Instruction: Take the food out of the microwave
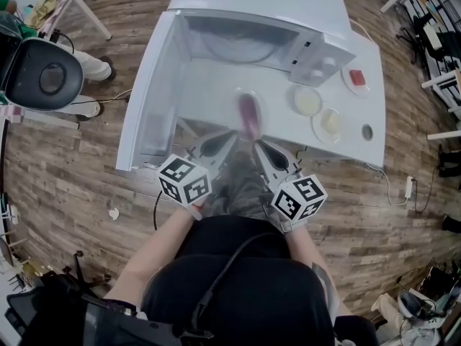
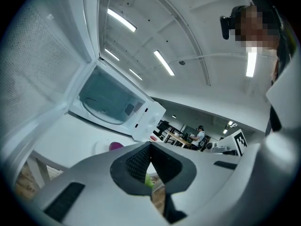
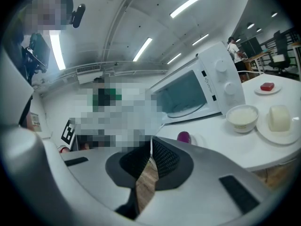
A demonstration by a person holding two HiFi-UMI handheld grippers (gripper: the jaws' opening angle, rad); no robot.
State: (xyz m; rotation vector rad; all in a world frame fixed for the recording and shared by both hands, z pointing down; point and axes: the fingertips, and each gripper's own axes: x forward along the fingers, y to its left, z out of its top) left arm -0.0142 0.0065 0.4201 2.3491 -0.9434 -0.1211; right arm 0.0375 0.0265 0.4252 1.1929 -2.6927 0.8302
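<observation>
The white microwave stands open on the white table, its cavity bare apart from the glass turntable. A purple food item lies on a small white plate in front of the opening. My left gripper and right gripper hover side by side at the table's near edge, just short of the plate. Both are shut and hold nothing.
The microwave door swings out to the left. Right of the purple food sit a bowl of rice, a plate with a pale block and a plate with a red piece.
</observation>
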